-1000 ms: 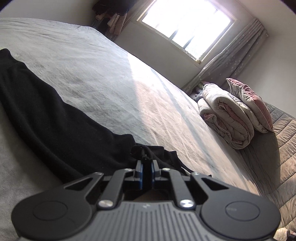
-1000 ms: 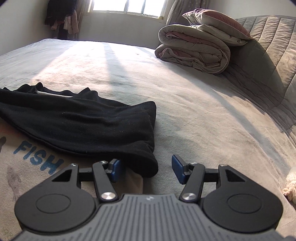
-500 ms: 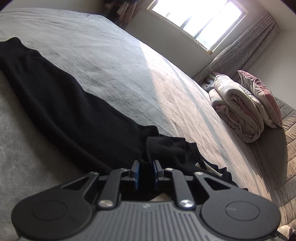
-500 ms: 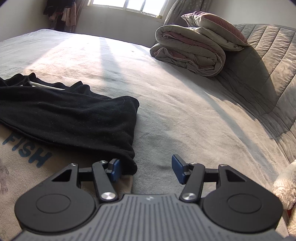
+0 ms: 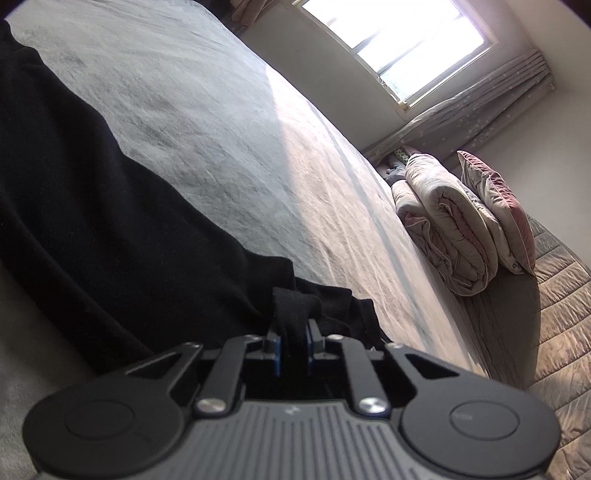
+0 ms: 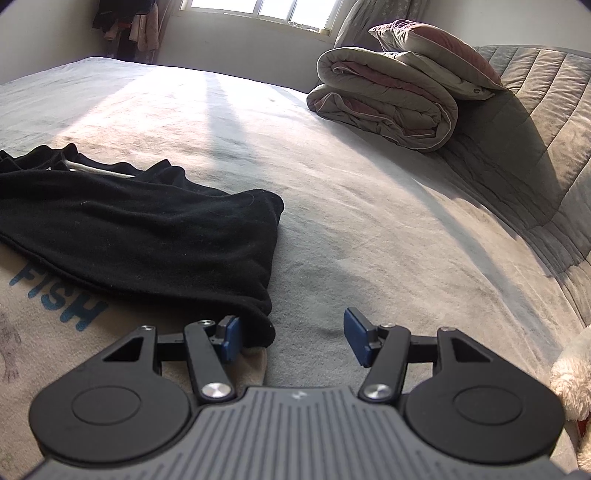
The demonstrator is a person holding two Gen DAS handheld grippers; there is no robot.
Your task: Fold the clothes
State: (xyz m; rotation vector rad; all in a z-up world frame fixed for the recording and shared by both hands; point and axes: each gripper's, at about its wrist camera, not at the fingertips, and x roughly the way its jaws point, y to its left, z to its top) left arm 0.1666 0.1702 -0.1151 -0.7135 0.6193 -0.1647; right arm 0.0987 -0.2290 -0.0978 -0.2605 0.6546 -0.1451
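Observation:
A black garment (image 5: 103, 206) lies stretched across the grey bed (image 5: 229, 122). My left gripper (image 5: 293, 341) is shut on a bunched fold of the black garment, its blue pads pinching the cloth. In the right wrist view the black garment (image 6: 140, 236) lies folded over a beige cloth printed with blue "FISH" letters (image 6: 55, 295). My right gripper (image 6: 291, 341) is open and empty; its left pad sits beside the garment's near corner, the right pad over bare bedding.
A folded quilt (image 6: 388, 99) with a pillow (image 6: 436, 48) on top lies by the padded headboard (image 6: 546, 110). A window (image 5: 399, 40) and curtains are beyond the bed. A white plush item (image 6: 572, 384) is at the right edge. Clothes hang in the far corner (image 6: 125, 26).
My left gripper has opened slightly around thicker cloth and moved forward along the garment, lifting a fold. My right gripper stayed open and drifted a little back from the garment's corner.

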